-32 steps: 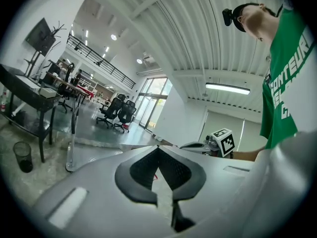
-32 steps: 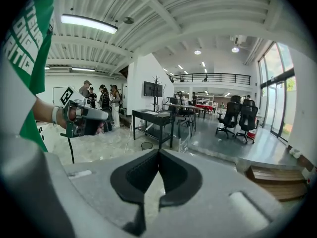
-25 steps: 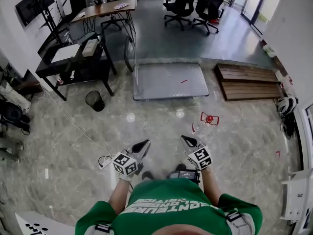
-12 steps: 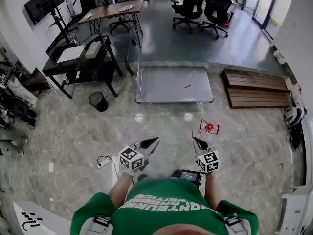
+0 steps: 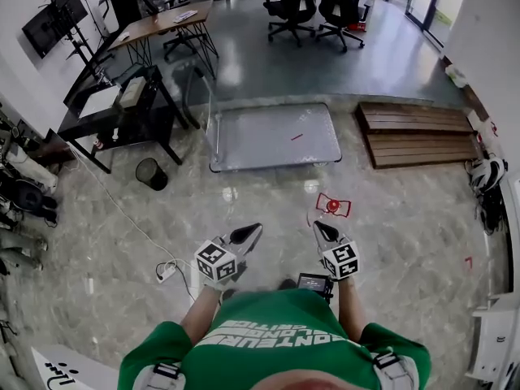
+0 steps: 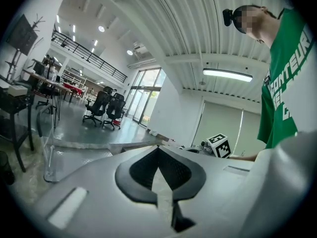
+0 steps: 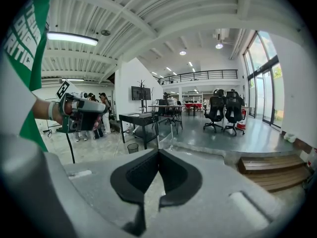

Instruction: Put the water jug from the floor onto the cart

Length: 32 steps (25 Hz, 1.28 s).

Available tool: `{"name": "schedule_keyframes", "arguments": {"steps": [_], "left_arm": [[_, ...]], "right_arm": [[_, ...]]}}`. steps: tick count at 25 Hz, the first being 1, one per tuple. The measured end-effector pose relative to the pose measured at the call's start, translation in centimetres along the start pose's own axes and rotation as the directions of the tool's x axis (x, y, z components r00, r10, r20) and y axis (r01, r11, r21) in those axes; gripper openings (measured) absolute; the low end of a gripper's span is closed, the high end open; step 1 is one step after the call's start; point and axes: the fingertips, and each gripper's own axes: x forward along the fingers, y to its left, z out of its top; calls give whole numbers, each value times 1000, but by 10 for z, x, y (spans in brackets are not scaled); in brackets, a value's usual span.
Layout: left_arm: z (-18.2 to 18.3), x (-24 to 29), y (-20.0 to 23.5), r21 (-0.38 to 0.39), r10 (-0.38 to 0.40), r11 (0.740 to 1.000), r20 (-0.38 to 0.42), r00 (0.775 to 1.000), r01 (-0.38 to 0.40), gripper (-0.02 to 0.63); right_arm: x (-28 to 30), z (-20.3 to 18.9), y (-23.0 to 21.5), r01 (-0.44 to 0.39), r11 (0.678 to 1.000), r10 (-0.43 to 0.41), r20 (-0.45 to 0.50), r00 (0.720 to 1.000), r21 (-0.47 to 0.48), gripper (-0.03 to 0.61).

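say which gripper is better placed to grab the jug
Right. The right gripper is just short of the jug, nearly in line with it; the left gripper is farther off to the side. Both are shut and empty.

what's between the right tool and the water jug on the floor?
Nothing. The head view shows only bare marble floor between the right tool and the red-capped water jug.

The room is brightly, evenly lit by a ceiling strip light (image 6: 233, 74) and daylight from tall windows (image 7: 262, 73). Two glare spots (image 5: 230, 193) are mirrored on the glossy floor (image 5: 390, 234) ahead of the left hand-held gripper (image 5: 250, 233). Edges are bent by fisheye distortion, and corners are darkened in both gripper views.
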Motion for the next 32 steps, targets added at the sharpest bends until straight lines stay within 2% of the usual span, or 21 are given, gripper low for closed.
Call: {"name": "schedule_keyframes", "arguments": {"steps": [9, 15, 22, 29, 32], "left_arm": [[-8, 47, -24, -4, -5, 1000, -3, 1000, 5, 14], [-9, 60, -36, -4, -8, 1000, -9, 1000, 8, 14], [-10, 63, -28, -15, 11, 1000, -18, 1000, -11, 14], [-2, 73, -10, -28, -17, 999, -7, 1000, 17, 14], [3, 80, -7, -38, -29, 999, 15, 999, 30, 14]], "right_arm": [[-23, -11, -46, 5, 1000, -5, 0, 1000, 1, -8], [-30, -25, -61, -2, 1000, 3, -11, 1000, 24, -8], [-19, -25, -61, -24, 999, 25, -14, 1000, 24, -8], [-2, -6, -63, -15, 1000, 15, -18, 1000, -24, -8], [0, -2, -67, -26, 1000, 26, -16, 1000, -10, -8]]}}
